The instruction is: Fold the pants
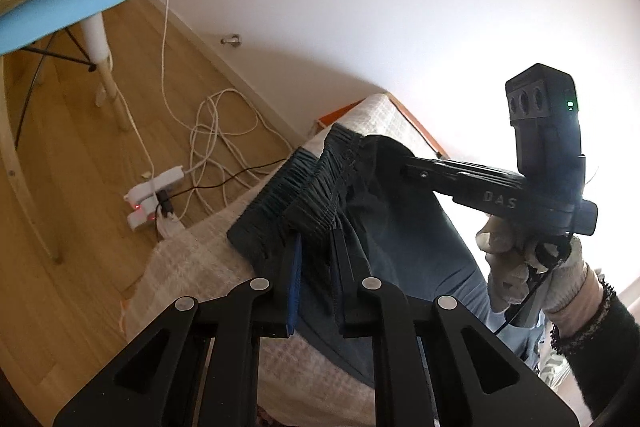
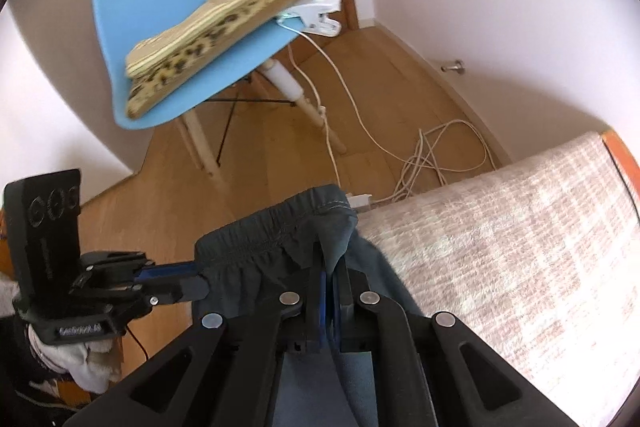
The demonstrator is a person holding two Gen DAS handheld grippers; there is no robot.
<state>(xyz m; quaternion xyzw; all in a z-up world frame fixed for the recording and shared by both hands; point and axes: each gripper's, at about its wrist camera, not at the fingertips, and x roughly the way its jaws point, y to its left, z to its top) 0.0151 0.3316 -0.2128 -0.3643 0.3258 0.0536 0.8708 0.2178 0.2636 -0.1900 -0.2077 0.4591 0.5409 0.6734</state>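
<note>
Lying over a beige checked blanket beside a blue chair, the dark pants are hanging by their gathered waistband. The left gripper is pinching the waistband at one end, and the right gripper is clamping fabric at the other.

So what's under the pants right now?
A beige woven blanket lies under the pants, which both grippers hold at the waistband. Whatever the blanket covers is hidden, apart from an orange edge.
</note>
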